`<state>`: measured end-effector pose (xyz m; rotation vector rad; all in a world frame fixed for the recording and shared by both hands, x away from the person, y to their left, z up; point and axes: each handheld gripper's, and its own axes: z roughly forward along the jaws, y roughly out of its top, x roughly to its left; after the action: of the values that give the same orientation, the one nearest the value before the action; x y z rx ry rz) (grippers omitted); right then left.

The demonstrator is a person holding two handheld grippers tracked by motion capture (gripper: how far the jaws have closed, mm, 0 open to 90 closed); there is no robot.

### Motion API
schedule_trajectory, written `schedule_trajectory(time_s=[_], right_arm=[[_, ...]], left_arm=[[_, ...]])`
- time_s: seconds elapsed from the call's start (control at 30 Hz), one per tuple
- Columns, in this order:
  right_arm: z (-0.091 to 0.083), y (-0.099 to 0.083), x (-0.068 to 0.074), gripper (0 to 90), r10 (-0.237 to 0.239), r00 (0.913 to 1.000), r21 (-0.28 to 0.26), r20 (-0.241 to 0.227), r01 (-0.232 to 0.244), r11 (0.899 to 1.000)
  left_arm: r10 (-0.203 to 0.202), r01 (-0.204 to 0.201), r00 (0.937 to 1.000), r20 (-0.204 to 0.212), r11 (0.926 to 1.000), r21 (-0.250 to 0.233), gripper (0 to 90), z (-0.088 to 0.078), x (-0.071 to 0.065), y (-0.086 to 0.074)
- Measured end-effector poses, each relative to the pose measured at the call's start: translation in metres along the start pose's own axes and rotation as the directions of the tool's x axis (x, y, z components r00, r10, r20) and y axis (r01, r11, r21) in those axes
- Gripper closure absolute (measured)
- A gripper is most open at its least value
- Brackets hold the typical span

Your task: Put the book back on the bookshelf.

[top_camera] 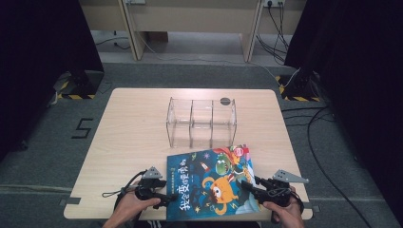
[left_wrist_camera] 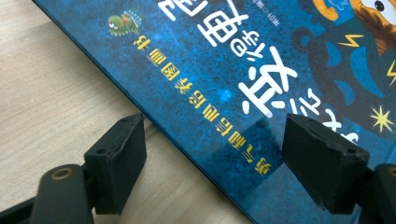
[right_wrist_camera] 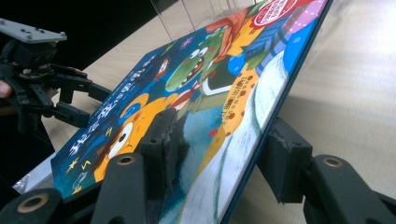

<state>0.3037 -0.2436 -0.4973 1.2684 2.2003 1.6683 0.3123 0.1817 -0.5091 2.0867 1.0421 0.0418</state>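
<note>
Lifting stage: the right gripper (top_camera: 251,186) has the picture book (top_camera: 211,183) by its right edge, and that edge looks raised off the surface (top_camera: 133,128) in the right gripper view, the cover tilting up toward the camera.
Right fingers: pinching the book's edge, one finger (right_wrist_camera: 161,140) on the cover and the other under it.
Left fingers: spread, one finger (left_wrist_camera: 119,161) over the bare surface and the other over the cover, straddling the book's left edge without pressing on it; the left gripper (top_camera: 164,197) sits just beside that edge.
Book's place: near the person's side of the surface, in front of the clear organiser (top_camera: 201,122), its far corner close to the organiser's front wall but apart from it.
Organiser: three upright compartments, all looking empty.
Done so far, judged: the book is gripped on one side and partly tipped up.
Left to do, judged: the left fingers would have to close on their edge, the book be stood upright, carried to the organiser and slid into a compartment.
Progress: early, nothing is stowed yet.
</note>
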Motion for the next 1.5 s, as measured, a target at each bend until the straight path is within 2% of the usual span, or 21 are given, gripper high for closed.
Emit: schedule_trajectory(time_s=[0.17,0.23,0.33,0.4,0.53,0.6,0.67,0.73,0.83,0.93,1.0,1.07,1.17,1.2,1.3,1.37,1.4,1.47,1.5], right_arm=[[0.000,0.000,0.000,50.6,-0.025,0.9997,-0.011,-0.002,0.025,1.000],[-0.002,0.001,0.000,50.6,-0.045,0.9990,-0.020,-0.007,0.045,0.999],[-0.002,0.002,0.000,50.6,-0.076,0.9970,-0.034,-0.015,0.075,0.997],[-0.003,0.002,0.000,50.6,-0.080,0.9966,-0.036,-0.019,0.079,0.996],[-0.004,0.004,0.001,50.6,-0.120,0.9923,-0.051,-0.030,0.118,0.992],[-0.006,0.005,0.002,50.6,-0.144,0.9888,-0.057,-0.040,0.141,0.988],[-0.007,0.005,0.003,50.6,-0.155,0.9871,-0.064,-0.042,0.152,0.986],[-0.007,0.004,0.002,50.6,-0.148,0.9880,-0.063,-0.044,0.145,0.987],[-0.008,0.003,0.000,50.6,-0.139,0.9890,-0.065,-0.050,0.136,0.989],[-0.007,0.002,-0.001,50.5,-0.117,0.9923,-0.044,-0.041,0.115,0.992],[-0.007,0.000,-0.003,50.3,-0.103,0.9942,-0.027,-0.032,0.102,0.994],[-0.006,-0.001,-0.005,50.0,-0.088,0.9960,-0.003,-0.015,0.088,0.996],[-0.006,-0.002,-0.008,49.4,-0.083,0.9965,0.020,0.004,0.083,0.996],[-0.006,-0.002,-0.009,49.3,-0.082,0.9966,0.021,0.006,0.082,0.996],[-0.006,-0.003,-0.010,49.1,-0.075,0.9971,0.031,0.013,0.075,0.997],[-0.004,-0.004,-0.012,48.8,-0.066,0.9975,0.049,0.026,0.065,0.997],[-0.004,-0.005,-0.013,48.7,-0.062,0.9976,0.059,0.030,0.060,0.996],[-0.003,-0.006,-0.014,48.5,-0.055,0.9980,0.065,0.032,0.053,0.996],[-0.004,-0.005,-0.014,48.5,-0.062,0.9974,0.063,0.036,0.060,0.996]], left_arm=[[-0.015,0.015,0.9998,0.011,0.9999,-0.005,20.5,0.001,0.000,0.001],[-0.032,0.032,0.9992,0.026,0.9994,-0.009,20.2,0.001,0.001,0.001],[-0.037,0.037,0.9987,0.036,0.9992,-0.013,19.9,0.001,0.001,0.001],[-0.050,0.051,0.9976,0.048,0.9986,-0.013,19.9,0.001,0.002,0.001],[-0.070,0.072,0.9951,0.069,0.9973,-0.018,17.9,0.002,0.004,0.002],[-0.092,0.094,0.9915,0.092,0.9952,-0.025,17.6,0.003,0.005,0.002],[-0.092,0.096,0.9898,0.109,0.9947,-0.036,20.8,0.003,0.004,0.002],[-0.091,0.095,0.9904,0.103,0.9952,-0.026,21.2,0.005,0.003,0.003],[-0.120,0.124,0.9861,0.115,0.9919,-0.029,23.2,0.005,0.005,0.004],[-0.138,0.145,0.9827,0.124,0.9883,-0.047,29.2,0.002,0.007,0.004],[-0.137,0.147,0.9821,0.129,0.9868,-0.068,34.5,-0.001,0.008,0.003],[-0.120,0.132,0.9838,0.133,0.9871,-0.089,38.5,-0.003,0.007,0.004],[-0.119,0.135,0.9823,0.145,0.9850,-0.108,42.2,-0.004,0.006,0.004],[-0.126,0.144,0.9801,0.153,0.9836,-0.109,43.3,-0.004,0.007,0.004],[-0.159,0.186,0.9685,0.192,0.9732,-0.135,48.3,-0.005,0.010,0.003],[-0.153,0.190,0.9641,0.217,0.9687,-0.160,51.9,-0.007,0.009,0.004],[-0.136,0.177,0.9654,0.222,0.9682,-0.177,53.2,-0.008,0.008,0.005],[-0.101,0.142,0.9729,0.208,0.9700,-0.197,53.4,-0.010,0.005,0.008],[-0.098,0.141,0.9729,0.209,0.9691,-0.202,53.6,-0.010,0.005,0.008]])
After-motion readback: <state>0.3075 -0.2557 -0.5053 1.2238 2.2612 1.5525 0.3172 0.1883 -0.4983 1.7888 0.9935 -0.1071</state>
